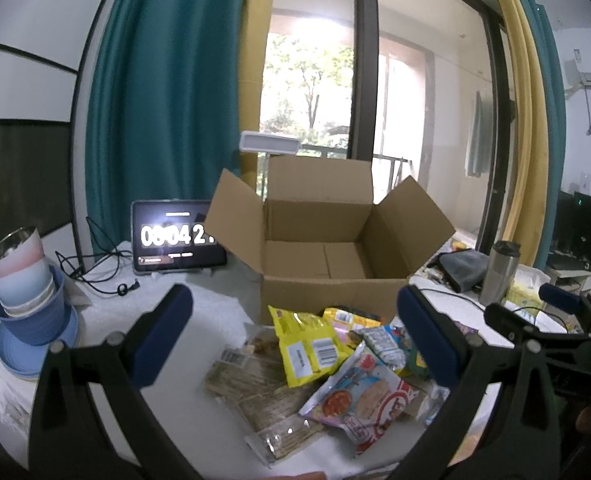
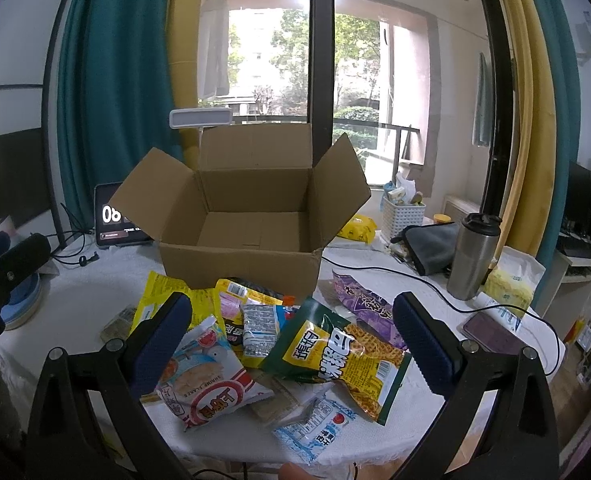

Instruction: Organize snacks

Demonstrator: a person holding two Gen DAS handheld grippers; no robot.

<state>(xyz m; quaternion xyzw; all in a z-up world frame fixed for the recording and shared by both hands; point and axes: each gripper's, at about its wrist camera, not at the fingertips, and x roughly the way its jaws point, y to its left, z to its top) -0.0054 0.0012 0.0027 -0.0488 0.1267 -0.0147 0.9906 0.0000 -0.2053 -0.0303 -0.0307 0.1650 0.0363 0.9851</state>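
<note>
Left hand-held gripper (image 1: 295, 332) wide open, empty, above snacks (image 1: 327, 364). Right hand-held gripper (image 2: 293, 332) wide open, empty, above same pile. Snacks heaped on counter (image 2: 95, 292), just before open box (image 2: 239, 264). Tumbler (image 2: 473, 256) right of box.

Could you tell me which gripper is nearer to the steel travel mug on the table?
Right. The right gripper hovers over the snacks just left of the steel travel mug; the left gripper sits farther left.
</note>
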